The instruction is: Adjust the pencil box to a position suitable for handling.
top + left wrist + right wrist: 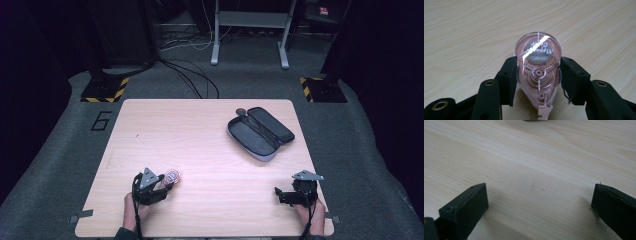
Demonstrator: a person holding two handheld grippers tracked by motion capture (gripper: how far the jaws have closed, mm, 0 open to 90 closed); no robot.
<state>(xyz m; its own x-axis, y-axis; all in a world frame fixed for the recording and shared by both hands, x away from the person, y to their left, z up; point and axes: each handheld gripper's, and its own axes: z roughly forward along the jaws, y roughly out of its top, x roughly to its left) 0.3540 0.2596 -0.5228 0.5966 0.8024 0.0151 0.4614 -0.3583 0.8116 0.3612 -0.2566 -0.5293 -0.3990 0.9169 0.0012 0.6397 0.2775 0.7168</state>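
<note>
The left gripper (537, 77) has its fingers (509, 77) pinching a pink correction-tape dispenser (538, 72) flat on the desk (210, 150), well apart from the open pencil case (260, 132), likely steadying it to lift. Its label is mirrored, perhaps "Mepoint". The right gripper (539, 205) rests with fingers spread, holding nothing.

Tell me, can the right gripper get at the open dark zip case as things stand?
Probably yes: the right gripper is open with nothing between its jaws, and bare wooden table lies between it and the open dark zip case.
</note>
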